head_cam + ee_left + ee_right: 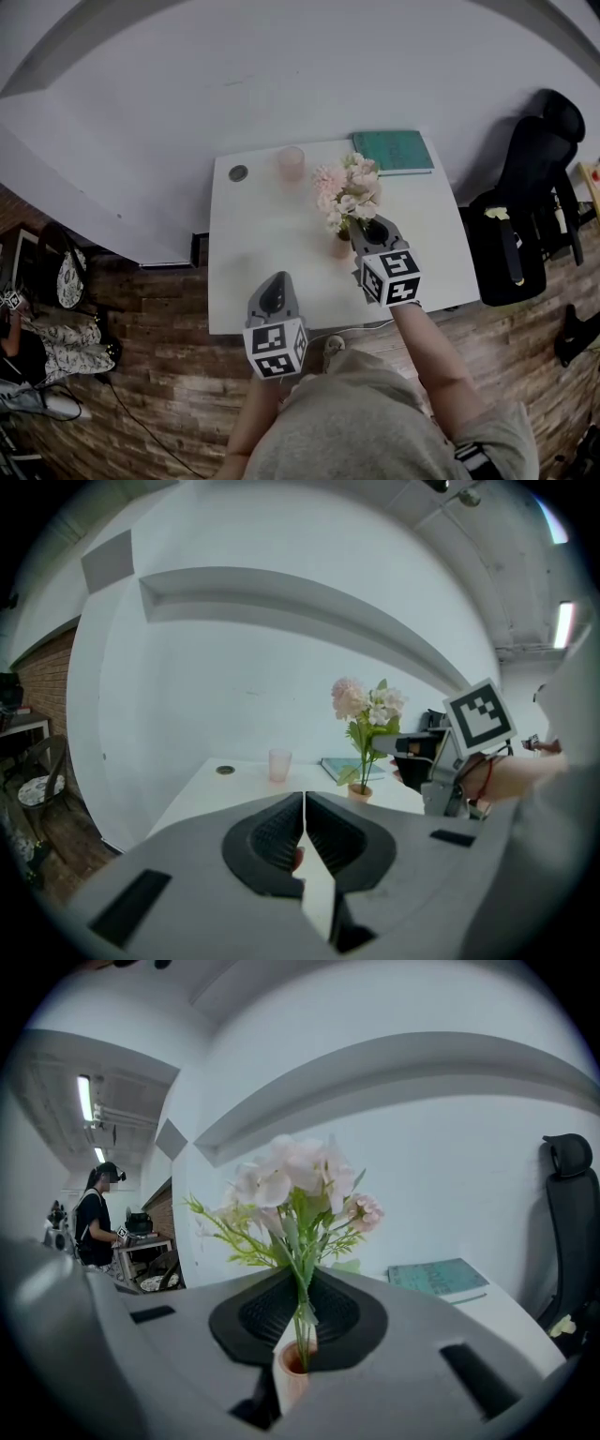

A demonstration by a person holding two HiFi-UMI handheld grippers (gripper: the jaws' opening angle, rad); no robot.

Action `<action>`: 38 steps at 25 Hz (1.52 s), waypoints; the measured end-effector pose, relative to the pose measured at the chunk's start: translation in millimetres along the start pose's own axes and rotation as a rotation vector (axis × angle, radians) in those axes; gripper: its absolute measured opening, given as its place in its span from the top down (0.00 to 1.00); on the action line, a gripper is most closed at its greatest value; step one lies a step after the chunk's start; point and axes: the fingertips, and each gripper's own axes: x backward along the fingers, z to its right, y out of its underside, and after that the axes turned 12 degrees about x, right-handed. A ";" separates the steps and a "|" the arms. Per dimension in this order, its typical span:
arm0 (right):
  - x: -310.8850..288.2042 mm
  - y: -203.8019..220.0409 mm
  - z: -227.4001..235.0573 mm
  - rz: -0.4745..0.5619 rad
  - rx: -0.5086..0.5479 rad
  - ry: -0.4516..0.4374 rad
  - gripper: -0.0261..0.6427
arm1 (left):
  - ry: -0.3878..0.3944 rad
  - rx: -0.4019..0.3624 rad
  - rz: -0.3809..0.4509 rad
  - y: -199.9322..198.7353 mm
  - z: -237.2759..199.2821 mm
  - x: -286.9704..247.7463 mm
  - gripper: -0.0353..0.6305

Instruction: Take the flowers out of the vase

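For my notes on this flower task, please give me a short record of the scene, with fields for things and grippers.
table: white; holds pink cup, green book, vase
flowers: stems reach into the vase mouth
right gripper: shut on the flowers, just above the vase
left gripper: shut, empty, near the table's front edge
progress: flowers not yet out

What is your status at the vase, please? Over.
Right gripper shut on flowers, low on the stems. Stems still in vase. Left gripper shut, empty. Nothing seen blocking the lift.
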 end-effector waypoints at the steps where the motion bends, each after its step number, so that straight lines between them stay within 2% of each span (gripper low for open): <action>1: 1.6 -3.7 0.1 0.007 0.002 0.001 0.92 | 0.001 -0.002 0.001 -0.1 1.1 2.9 0.93; 25: 51.4 -92.1 -9.3 0.185 0.039 0.063 0.92 | 0.025 -0.009 0.018 20.7 11.5 73.4 0.93; 38: 132.1 -92.7 -47.5 0.220 0.051 0.073 0.92 | 0.025 -0.014 0.050 45.1 23.0 145.0 0.93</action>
